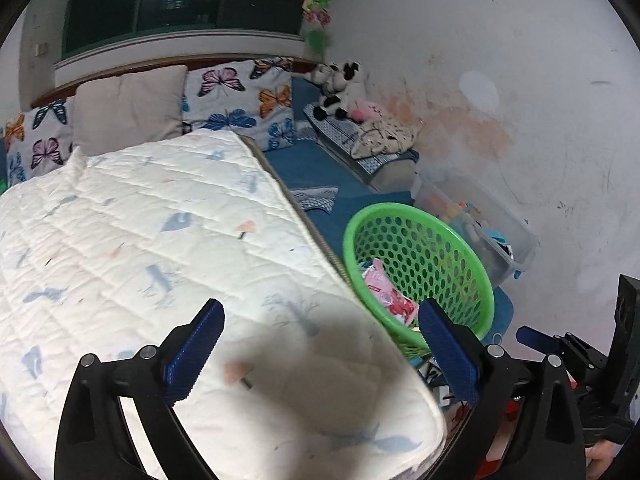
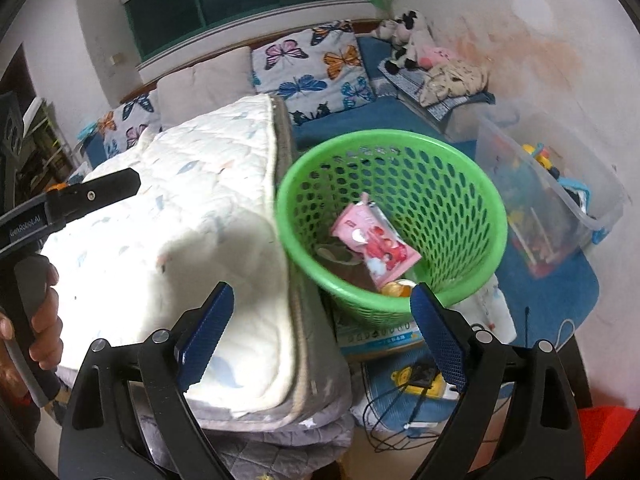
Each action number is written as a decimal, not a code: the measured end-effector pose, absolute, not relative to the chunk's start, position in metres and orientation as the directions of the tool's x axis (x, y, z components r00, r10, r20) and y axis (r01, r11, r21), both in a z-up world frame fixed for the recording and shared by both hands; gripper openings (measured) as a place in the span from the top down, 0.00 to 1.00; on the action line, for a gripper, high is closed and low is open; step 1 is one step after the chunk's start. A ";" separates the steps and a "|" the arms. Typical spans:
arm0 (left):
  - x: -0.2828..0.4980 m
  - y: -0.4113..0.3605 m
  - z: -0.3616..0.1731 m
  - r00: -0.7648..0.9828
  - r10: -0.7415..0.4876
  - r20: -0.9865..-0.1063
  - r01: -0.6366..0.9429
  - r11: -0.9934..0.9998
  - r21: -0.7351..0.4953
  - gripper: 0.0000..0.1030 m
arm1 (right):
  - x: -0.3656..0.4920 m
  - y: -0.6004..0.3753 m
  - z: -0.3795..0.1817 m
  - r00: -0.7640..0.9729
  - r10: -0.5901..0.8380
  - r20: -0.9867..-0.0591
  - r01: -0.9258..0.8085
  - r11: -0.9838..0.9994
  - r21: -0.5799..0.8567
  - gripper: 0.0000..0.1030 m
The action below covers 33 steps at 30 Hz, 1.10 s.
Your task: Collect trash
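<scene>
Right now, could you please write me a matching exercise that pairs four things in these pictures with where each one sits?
Things:
1. pink snack wrapper
2. black-and-white plush cow
3. clear plastic storage bin
4. white quilted blanket

Places:
A. between the bed's pillows and the left gripper
B. inside the green perforated plastic basket
C. against the stained wall, right of the basket
D. far corner, beyond the folded bedding

Pairs: 1-B, 2-D, 3-C, 4-A
</scene>
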<state>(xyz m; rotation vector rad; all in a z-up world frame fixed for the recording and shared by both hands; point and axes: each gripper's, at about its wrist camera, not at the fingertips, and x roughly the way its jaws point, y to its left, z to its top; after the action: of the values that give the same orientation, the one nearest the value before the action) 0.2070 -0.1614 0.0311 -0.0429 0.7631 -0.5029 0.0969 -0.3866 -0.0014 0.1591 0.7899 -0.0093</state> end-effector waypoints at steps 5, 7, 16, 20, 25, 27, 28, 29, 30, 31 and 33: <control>0.189 -0.138 0.032 0.638 -0.418 -0.646 0.390 0.900 -0.197 0.07 | 0.087 -0.360 0.002 0.718 0.047 -0.694 0.025 0.995 0.093 0.12; 0.181 -0.128 0.031 0.644 -0.404 -0.649 0.379 0.906 -0.189 0.07 | 0.082 -0.350 0.002 0.722 0.049 -0.690 0.010 0.997 0.081 0.11; 0.142 -0.084 0.033 0.695 -0.332 -0.638 0.319 0.937 -0.139 0.07 | 0.066 -0.322 -0.002 0.729 0.072 -0.681 -0.040 0.997 0.063 0.11; 0.124 -0.068 0.032 0.718 -0.296 -0.629 0.301 0.948 -0.103 0.07 | 0.059 -0.313 0.002 0.739 0.072 -0.670 -0.050 0.997 0.052 0.11; 0.101 -0.045 0.025 0.719 -0.271 -0.641 0.268 0.958 -0.104 0.07 | 0.045 -0.306 0.006 0.752 0.076 -0.655 -0.052 0.997 0.056 0.10; 0.092 -0.035 0.023 0.725 -0.262 -0.637 0.253 0.961 -0.108 0.07 | 0.042 -0.303 0.006 0.752 0.082 -0.654 -0.056 0.997 0.061 0.10; 0.087 -0.031 0.023 0.729 -0.261 -0.632 0.247 0.962 -0.112 0.07 | 0.039 -0.301 0.006 0.753 0.083 -0.653 -0.057 0.997 0.060 0.10; 0.080 -0.025 0.023 0.736 -0.263 -0.624 0.242 0.963 -0.120 0.07 | 0.037 -0.299 0.005 0.753 0.080 -0.653 -0.056 0.997 0.057 0.10; 0.078 -0.022 0.023 0.737 -0.265 -0.622 0.241 0.963 -0.124 0.07 | 0.035 -0.297 0.004 0.754 0.077 -0.652 -0.054 0.997 0.056 0.10; 0.073 -0.018 0.023 0.740 -0.264 -0.618 0.237 0.963 -0.127 0.07 | 0.033 -0.296 0.003 0.753 0.078 -0.653 -0.053 0.997 0.058 0.10; 0.062 -0.011 0.024 0.753 -0.252 -0.608 0.227 0.967 -0.119 0.07 | 0.028 -0.294 0.001 0.753 0.082 -0.652 -0.050 0.996 0.068 0.10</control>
<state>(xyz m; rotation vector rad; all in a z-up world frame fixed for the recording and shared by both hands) 0.0621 -0.0110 0.0243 -0.0381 0.6685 -0.2614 0.0279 -0.2944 0.0012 0.0467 0.7141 0.0723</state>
